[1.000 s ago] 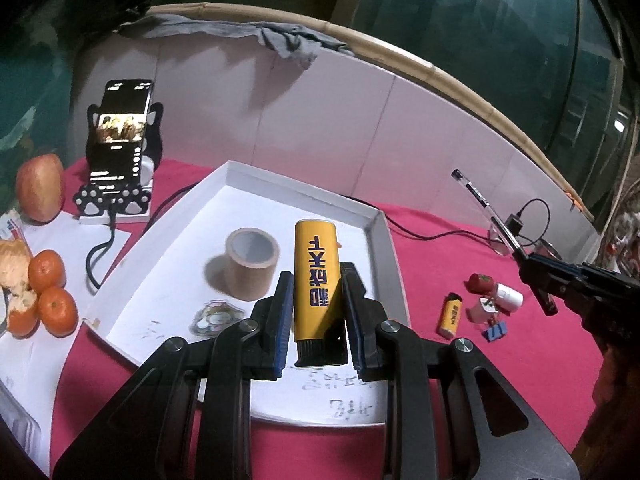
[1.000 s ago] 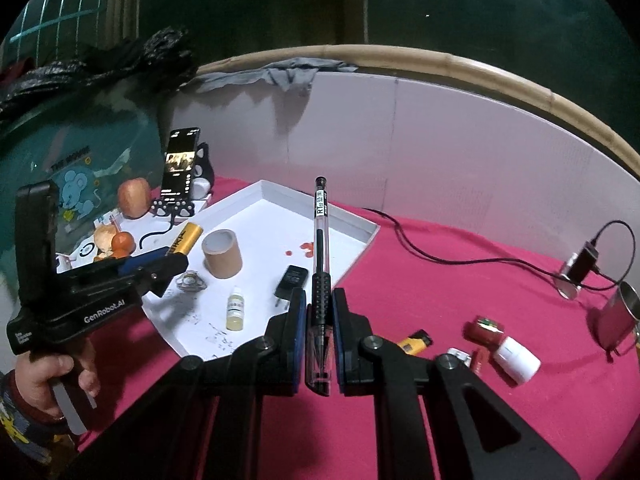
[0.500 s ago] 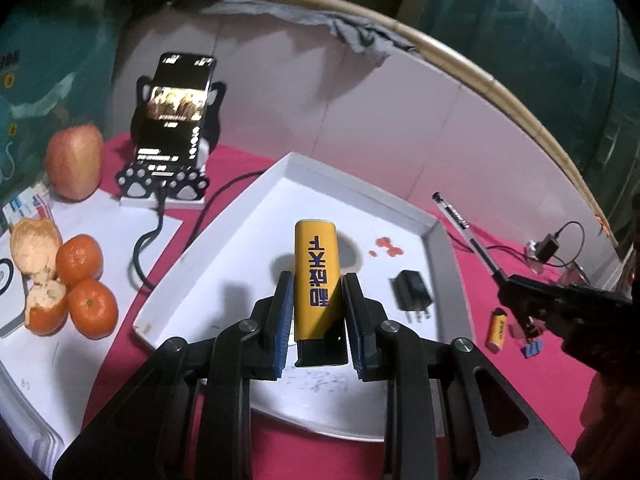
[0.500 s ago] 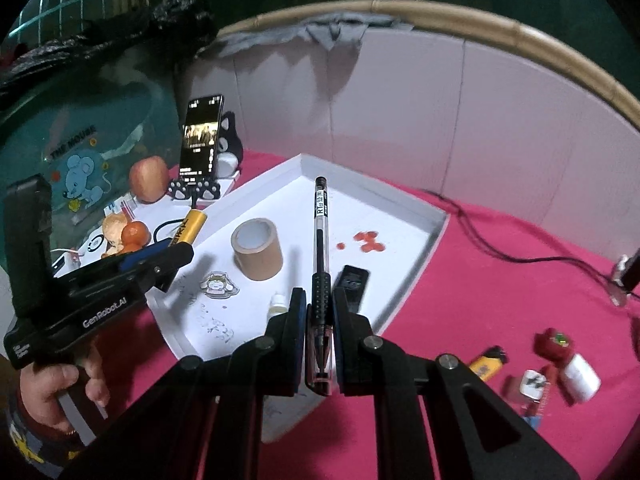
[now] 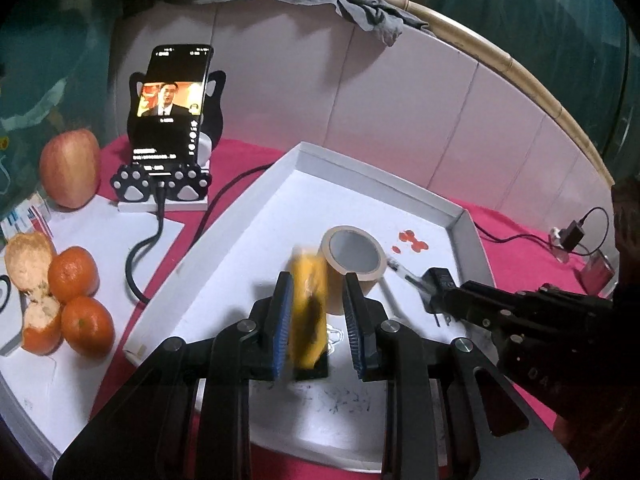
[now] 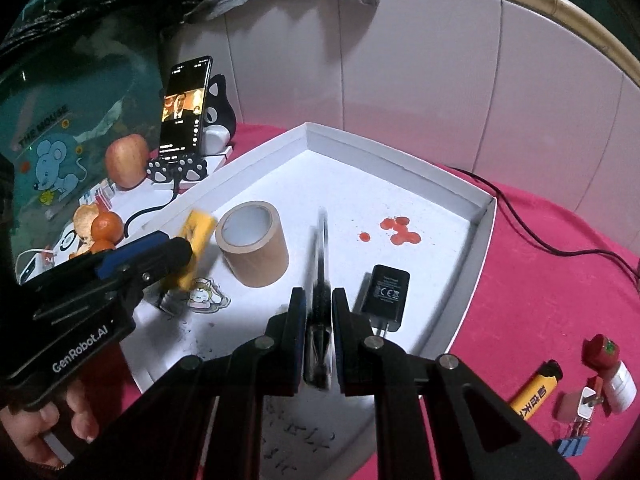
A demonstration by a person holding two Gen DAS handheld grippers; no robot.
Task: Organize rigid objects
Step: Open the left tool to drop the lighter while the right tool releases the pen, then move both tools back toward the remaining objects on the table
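Two hand-held grippers angle downward over a white tray (image 6: 478, 240) on a red-clothed table (image 6: 560, 300). Seen from the right wrist camera, the left gripper (image 5: 318, 320) reaches in from the tray's near left corner, a person's hand (image 6: 44, 428) wrapped round its handle. Its jaws have just been opening; a yellow glue stick (image 5: 308, 312), blurred, stands between the blue pads, close to the left one with a clear gap at the right. The right gripper (image 6: 319, 332) points across the tray's middle, its jaws nearly closed on a dark pen (image 6: 321, 264), the barrel running forward above the tray floor.

Inside the tray, a roll of brown tape (image 6: 254, 248) stands on end just beyond the glue stick. A black charger plug (image 6: 385, 292) lies flat to the right of the pen, prongs toward the camera. A cartoon sticker (image 6: 206, 296) lies near the tape, and red spots (image 6: 400, 230) mark the floor toward the far right wall. Scribbles show on the near floor.

Outside the tray, a phone (image 5: 172, 108) leans lit on a cat-shaped stand (image 5: 160, 182) at the left, with an apple (image 5: 70, 168) and tangerines (image 5: 80, 300) beside it. On the cloth at right lie a yellow lighter (image 6: 536, 390), a small white-and-red bottle (image 6: 610, 364) and a blue binder clip (image 6: 572, 442).
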